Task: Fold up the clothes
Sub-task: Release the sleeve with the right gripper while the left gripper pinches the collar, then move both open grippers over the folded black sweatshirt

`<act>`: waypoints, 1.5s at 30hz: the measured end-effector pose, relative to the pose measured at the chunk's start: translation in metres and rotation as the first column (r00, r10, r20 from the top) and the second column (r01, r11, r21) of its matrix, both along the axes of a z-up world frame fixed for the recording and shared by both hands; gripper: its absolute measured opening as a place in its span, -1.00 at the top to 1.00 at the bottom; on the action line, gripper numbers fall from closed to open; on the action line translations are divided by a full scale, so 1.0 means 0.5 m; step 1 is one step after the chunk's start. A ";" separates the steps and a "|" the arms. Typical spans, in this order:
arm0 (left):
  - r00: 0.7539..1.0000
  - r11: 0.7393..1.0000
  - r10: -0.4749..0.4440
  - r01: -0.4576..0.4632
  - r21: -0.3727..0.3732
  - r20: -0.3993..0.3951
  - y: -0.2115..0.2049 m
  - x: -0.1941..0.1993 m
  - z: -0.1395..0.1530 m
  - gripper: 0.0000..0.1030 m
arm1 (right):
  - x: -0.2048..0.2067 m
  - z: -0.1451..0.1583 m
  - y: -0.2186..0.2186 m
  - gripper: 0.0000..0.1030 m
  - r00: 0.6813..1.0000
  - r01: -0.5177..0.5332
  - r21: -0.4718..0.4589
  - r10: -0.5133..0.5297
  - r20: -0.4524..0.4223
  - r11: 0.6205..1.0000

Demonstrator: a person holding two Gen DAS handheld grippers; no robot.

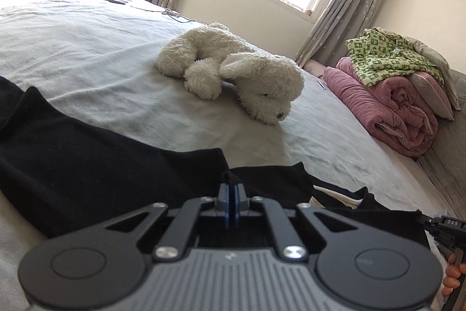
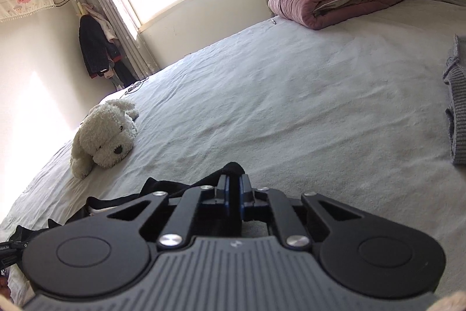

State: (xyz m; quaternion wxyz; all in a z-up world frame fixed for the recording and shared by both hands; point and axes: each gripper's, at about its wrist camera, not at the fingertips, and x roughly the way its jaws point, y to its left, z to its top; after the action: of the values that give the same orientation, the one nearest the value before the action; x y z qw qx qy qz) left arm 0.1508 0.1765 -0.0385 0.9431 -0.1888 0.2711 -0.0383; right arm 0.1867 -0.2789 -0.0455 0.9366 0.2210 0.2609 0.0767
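black garment (image 1: 87, 165) | spread flat on bed | near edge bunched, pinched at two points

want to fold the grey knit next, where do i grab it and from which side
Judging from the right wrist view, take the grey knit garment by its ribbed edge nearest the open bedsheet, coming in low from that side. It lies flat and partly out of frame, so only that edge is exposed. Both tools, left and right, are shut on the black garment.
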 end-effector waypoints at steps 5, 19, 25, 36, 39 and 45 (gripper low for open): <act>0.998 0.997 0.021 -0.017 0.079 -0.056 -0.004 0.011 -0.031 0.87 | 0.034 -0.027 -0.006 0.90 0.993 0.032 -0.006 -0.033 -0.115 0.999; 0.982 0.996 0.002 0.014 0.083 -0.191 -0.022 -0.054 0.000 0.59 | -0.122 0.001 0.023 0.75 0.978 -0.045 -0.096 0.025 -0.207 0.994; 0.987 0.995 0.026 -0.010 0.104 -0.157 -0.031 -0.077 0.037 0.46 | -0.128 0.021 0.005 0.54 0.981 0.021 -0.167 -0.052 -0.188 0.986; 0.985 0.941 -0.164 0.172 0.290 -0.052 -0.178 -0.086 -0.021 0.37 | -0.033 0.006 0.042 0.41 0.988 -0.155 -0.404 0.148 -0.049 0.902; 0.985 0.915 -0.170 0.167 0.368 -0.023 -0.201 -0.096 -0.040 0.29 | -0.005 -0.002 0.044 0.38 0.982 -0.177 -0.432 0.188 -0.017 0.884; 0.985 0.918 -0.171 0.168 0.358 -0.023 -0.197 -0.092 -0.041 0.25 | 0.029 -0.010 0.045 0.80 0.948 -0.281 -0.471 0.319 0.001 0.836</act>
State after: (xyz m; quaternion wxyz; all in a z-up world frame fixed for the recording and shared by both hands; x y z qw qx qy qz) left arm 0.1045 0.0779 -0.0591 0.9560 0.0108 0.2846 -0.0704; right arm 0.2012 -0.2565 -0.0506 0.9479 -0.0570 0.2657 0.1664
